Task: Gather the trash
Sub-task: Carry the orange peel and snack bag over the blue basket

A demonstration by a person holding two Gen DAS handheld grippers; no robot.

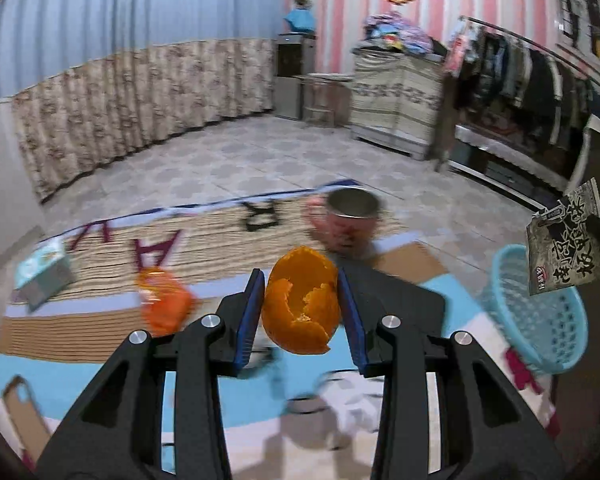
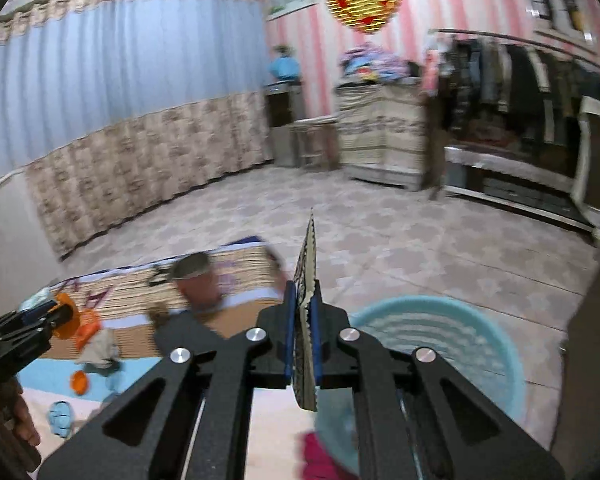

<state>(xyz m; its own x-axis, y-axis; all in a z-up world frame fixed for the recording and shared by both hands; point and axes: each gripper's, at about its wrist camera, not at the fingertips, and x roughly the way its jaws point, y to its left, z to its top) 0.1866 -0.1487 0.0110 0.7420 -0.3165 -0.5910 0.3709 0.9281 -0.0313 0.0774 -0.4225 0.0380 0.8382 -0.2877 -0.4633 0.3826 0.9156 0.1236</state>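
Note:
My left gripper (image 1: 300, 280) is shut on a hollow orange peel (image 1: 300, 308), held above the mat between the blue pads. My right gripper (image 2: 304, 292) is shut on a flat dark snack wrapper (image 2: 309, 272), seen edge-on and standing up between its pads. In the left wrist view that wrapper (image 1: 564, 240) hangs above a light blue mesh basket (image 1: 540, 320) at the right. The basket (image 2: 440, 336) lies just below and to the right of my right gripper. The peel (image 2: 66, 308) also shows at the far left of the right wrist view.
On the patterned mat (image 1: 220, 232) lie a crumpled orange wrapper (image 1: 164, 300), a pink cup with a metal rim (image 1: 350, 216), a tissue box (image 1: 40, 272) and cardboard (image 1: 408, 260). Small orange and blue scraps (image 2: 78, 382) lie on the mat. A clothes rack (image 1: 540, 76) stands at the right.

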